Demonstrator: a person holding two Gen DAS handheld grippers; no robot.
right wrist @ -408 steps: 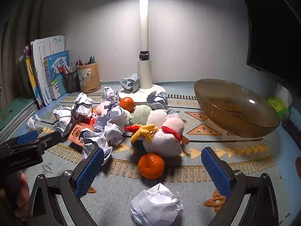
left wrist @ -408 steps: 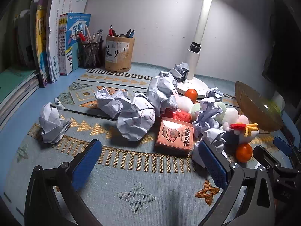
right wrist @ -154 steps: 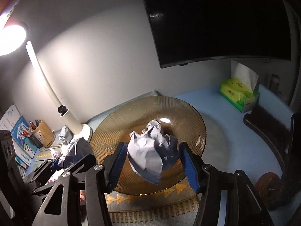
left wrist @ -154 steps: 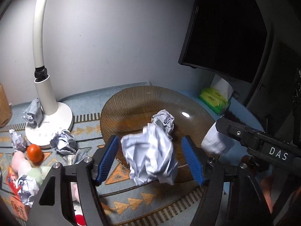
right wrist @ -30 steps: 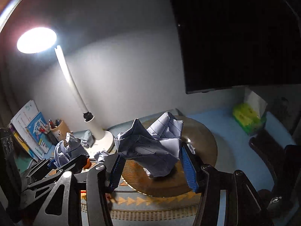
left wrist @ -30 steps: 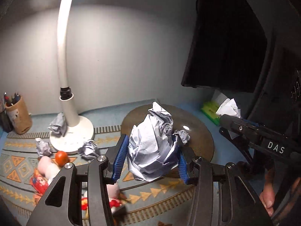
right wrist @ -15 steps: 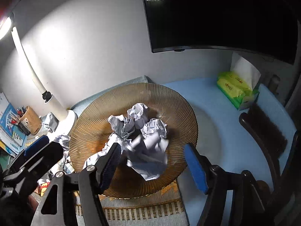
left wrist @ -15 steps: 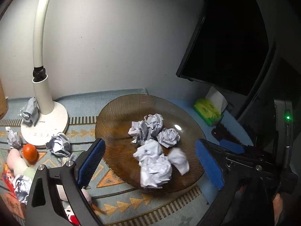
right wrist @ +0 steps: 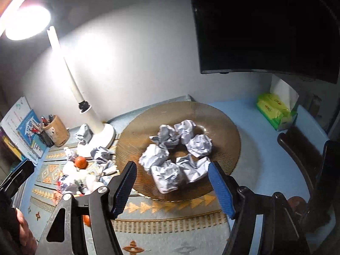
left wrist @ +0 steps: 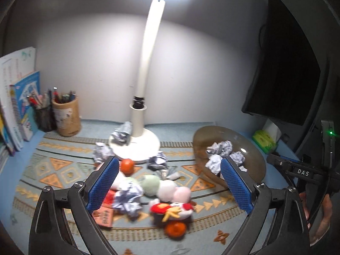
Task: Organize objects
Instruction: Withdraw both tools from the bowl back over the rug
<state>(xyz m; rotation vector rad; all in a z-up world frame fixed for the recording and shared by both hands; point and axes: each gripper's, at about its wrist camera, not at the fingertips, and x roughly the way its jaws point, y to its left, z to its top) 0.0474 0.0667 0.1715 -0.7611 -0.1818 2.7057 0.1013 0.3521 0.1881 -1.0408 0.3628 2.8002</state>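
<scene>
A brown ribbed glass bowl [right wrist: 131, 140] holds several crumpled paper balls [right wrist: 167, 176]; it also shows at the right of the left wrist view [left wrist: 257, 165]. My right gripper [right wrist: 172, 182] is open and empty, above the bowl's near rim. My left gripper [left wrist: 167, 182] is open and empty, raised over a pile of plush toys [left wrist: 167, 191], a paper ball [left wrist: 127, 199], a small orange box [left wrist: 104, 214] and two oranges [left wrist: 175, 229] [left wrist: 127, 165]. More paper balls [left wrist: 157, 163] lie by the lamp base.
A white desk lamp [left wrist: 138, 142] stands at the back middle. Pen holders [left wrist: 65, 116] and books [left wrist: 19, 106] are at the back left. A green tissue pack [right wrist: 276, 110] and a dark monitor [right wrist: 265, 25] are on the right. A patterned mat [left wrist: 53, 170] covers the desk.
Both grippers dropped their paper balls into the bowl and opened. My left gripper has since swung left and back, toward the toy pile. My right gripper has drawn back from the bowl a little.
</scene>
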